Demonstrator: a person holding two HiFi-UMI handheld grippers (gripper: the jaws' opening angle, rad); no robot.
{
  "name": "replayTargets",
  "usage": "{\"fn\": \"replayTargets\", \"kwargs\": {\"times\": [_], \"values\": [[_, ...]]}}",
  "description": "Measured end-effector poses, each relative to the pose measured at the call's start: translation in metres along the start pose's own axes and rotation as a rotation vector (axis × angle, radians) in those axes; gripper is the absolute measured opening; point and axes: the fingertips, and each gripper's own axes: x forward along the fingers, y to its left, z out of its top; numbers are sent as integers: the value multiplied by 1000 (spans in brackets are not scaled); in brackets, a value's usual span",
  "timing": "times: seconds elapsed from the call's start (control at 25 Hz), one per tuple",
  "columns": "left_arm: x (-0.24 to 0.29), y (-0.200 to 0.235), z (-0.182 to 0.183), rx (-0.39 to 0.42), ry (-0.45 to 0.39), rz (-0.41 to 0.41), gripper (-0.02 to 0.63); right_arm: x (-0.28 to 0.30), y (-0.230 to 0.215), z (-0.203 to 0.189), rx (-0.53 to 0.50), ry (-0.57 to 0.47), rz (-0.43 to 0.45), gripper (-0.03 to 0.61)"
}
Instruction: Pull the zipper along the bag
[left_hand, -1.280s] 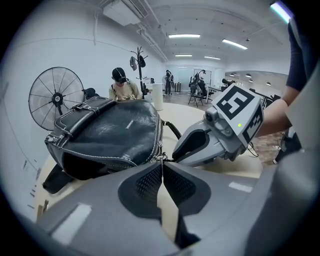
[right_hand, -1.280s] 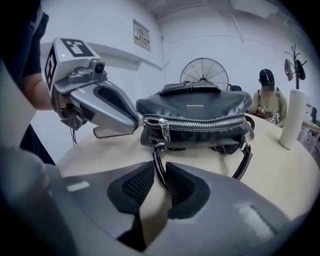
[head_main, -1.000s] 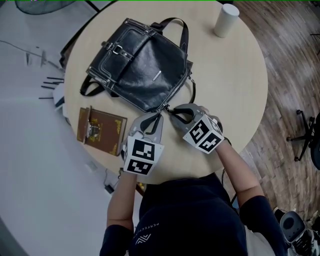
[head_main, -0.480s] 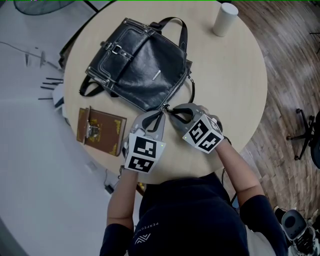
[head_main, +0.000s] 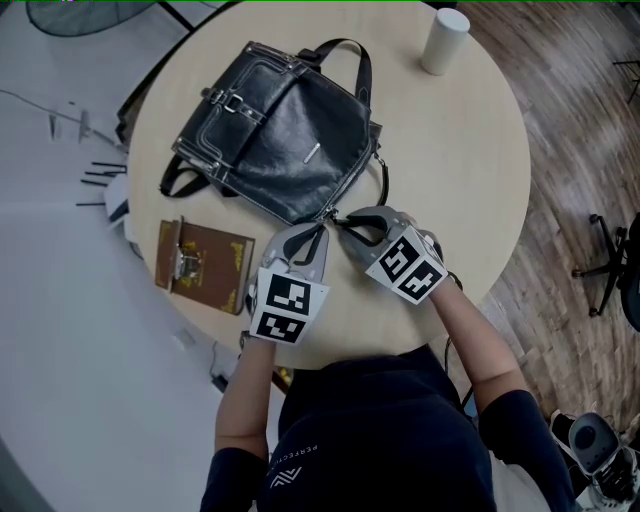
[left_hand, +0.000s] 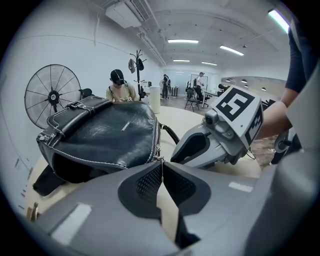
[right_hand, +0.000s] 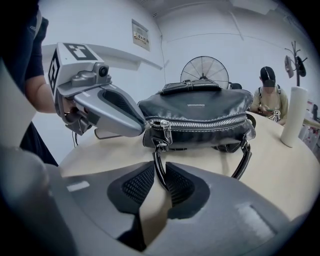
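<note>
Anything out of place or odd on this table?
Only the brown book: it lies at the table's left edge, one corner apparently past the rim, so a knock might tip it off. The bag and white cylinder look fine.

The black leather bag (head_main: 280, 140) lies flat on the round table (head_main: 460, 180), left of the table's middle, with its buckled flap facing up. Its silver zipper (right_hand: 210, 121) runs along the bag's side edge that faces the table's middle, and its teeth are closed along the whole visible run. The slider (right_hand: 164, 129) sits at the end nearest the table's near edge, pull hanging down, above a thin black strap (right_hand: 160, 167).
</note>
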Motion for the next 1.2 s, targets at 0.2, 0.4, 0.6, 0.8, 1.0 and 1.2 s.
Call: {"fn": "replayTargets", "kwargs": {"times": [0.2, 0.4, 0.6, 0.8, 1.0, 1.2], "values": [[-2, 2, -3, 0, -14, -9, 32, -2, -1, 1, 9, -2, -40, 80], [-8, 5, -8, -46, -36, -44, 32, -4, -2, -3, 44, -3, -79, 86], [-19, 9, -8, -121, -94, -79, 31, -12, -2, -1, 66, -11, -125, 89], [-28, 12, -5, -113, -137, -69, 32, -28, -5, -1, 108, -27, -188, 89], [-41, 14, -8, -117, -175, -68, 52, -44, -1, -1, 151, -43, -232, 87], [-56, 21, -13, -143, -201, -63, 18, -58, 5, 4, 183, -65, -259, 84]]}}
